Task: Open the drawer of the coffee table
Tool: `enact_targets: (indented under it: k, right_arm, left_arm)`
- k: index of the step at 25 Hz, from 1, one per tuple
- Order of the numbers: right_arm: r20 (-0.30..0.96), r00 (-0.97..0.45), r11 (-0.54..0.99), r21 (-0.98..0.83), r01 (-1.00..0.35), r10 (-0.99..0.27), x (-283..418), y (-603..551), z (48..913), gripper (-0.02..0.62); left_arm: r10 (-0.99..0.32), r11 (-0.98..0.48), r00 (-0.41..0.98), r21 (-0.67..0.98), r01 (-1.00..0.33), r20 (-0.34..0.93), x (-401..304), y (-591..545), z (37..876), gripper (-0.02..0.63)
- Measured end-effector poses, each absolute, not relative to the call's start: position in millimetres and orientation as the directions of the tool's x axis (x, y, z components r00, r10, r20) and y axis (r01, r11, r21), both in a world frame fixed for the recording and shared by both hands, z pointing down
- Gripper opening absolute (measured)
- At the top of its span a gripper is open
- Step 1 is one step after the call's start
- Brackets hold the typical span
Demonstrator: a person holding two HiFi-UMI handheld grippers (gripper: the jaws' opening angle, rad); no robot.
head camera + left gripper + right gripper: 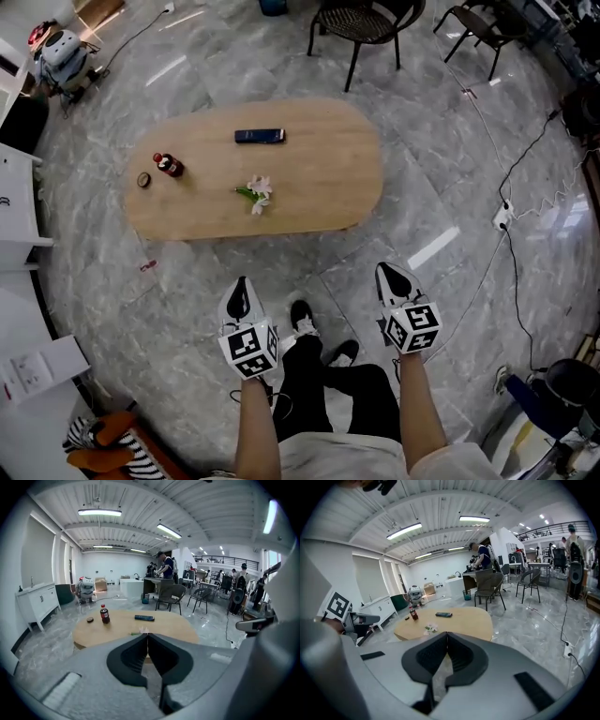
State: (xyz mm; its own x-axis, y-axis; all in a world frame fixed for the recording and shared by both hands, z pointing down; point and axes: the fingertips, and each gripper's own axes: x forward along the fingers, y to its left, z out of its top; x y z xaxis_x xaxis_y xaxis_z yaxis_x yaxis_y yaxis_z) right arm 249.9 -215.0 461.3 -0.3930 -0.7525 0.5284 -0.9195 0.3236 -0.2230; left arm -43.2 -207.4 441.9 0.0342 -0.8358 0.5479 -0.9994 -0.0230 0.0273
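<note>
Coffee table: the oval wooden coffee table [319,187] stands ahead of both grippers and well apart from them.
Drawer: we find no drawer front or handle in any view. We presume it sits below the worktop's edge.
Left gripper [242,282]: jaws clenched, nothing between them, short of the table's near side.
Right gripper [384,270]: jaws clenched and empty, likewise short of the near side.
Step in hand: we judge this to be the approach, with opening not yet begun.
Recommendation: find the handle first and drop below the worktop's edge. Release one gripper's jaws before closing on the handle, then pull straight out from the table.
Containers: the cola bottle [170,165] stands upright near the table's left end, red cap on and dark drink inside. The drawer's contents are unknown.
</note>
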Motion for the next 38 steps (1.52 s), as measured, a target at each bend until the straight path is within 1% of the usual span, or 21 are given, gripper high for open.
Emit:
enact_targets:
  k: [4,7,13,18,23,26,30,33,34,36,38]
  right_arm:
    - [0.474,-0.39,0.362,-0.154,-0.92,-0.79,262,-225,535,0.017]
    - [0.451,-0.394,0.37,-0.145,-0.918,-0.801,276,-230,599,0.017]
    - [0.408,-0.412,0.399,-0.12,-0.909,-0.815,286,-250,708,0.017]
    - [0.358,-0.429,0.433,-0.072,-0.898,-0.829,278,-273,758,0.018]
    - [0.296,-0.443,0.451,-0.046,-0.891,-0.846,268,-291,782,0.018]
    - [0.279,-0.463,0.477,-0.018,-0.879,-0.841,265,-296,794,0.022]
    - [0.254,-0.481,0.494,-0.013,-0.869,-0.839,268,-302,799,0.095]
    - [0.242,-0.496,0.5,-0.051,-0.865,-0.834,265,-306,806,0.184]
    - [0.244,-0.498,0.501,-0.055,-0.864,-0.832,263,-307,809,0.204]
    - [0.248,-0.504,0.508,-0.051,-0.86,-0.827,259,-309,812,0.234]
    - [0.249,-0.508,0.516,-0.037,-0.856,-0.825,258,-309,813,0.244]
  left_arm:
    - [-0.854,-0.011,-0.003,-0.024,-1.0,0.52,-60,-213,520,0.011]
    - [-0.871,0.012,-0.039,-0.058,-0.998,0.489,-75,-219,577,0.011]
    - [-0.902,0.01,-0.044,-0.083,-0.997,0.43,-88,-236,674,0.011]
    - [-0.929,-0.002,-0.034,-0.097,-0.995,0.369,-106,-246,719,0.011]
    - [-0.953,0.011,-0.042,-0.105,-0.994,0.301,-130,-252,744,0.011]
    - [-0.959,0.005,-0.046,-0.145,-0.989,0.278,-136,-257,756,0.011]
    - [-0.965,0.002,-0.051,-0.188,-0.982,0.256,-144,-267,767,0.011]
    - [-0.97,-0.018,-0.023,-0.166,-0.986,0.243,-145,-278,769,0.012]
    - [-0.971,-0.025,-0.012,-0.15,-0.988,0.239,-144,-281,770,0.012]
    - [-0.969,-0.054,0.023,-0.117,-0.992,0.244,-136,-286,774,0.012]
    - [-0.964,-0.097,0.072,-0.085,-0.992,0.257,-125,-291,781,0.012]
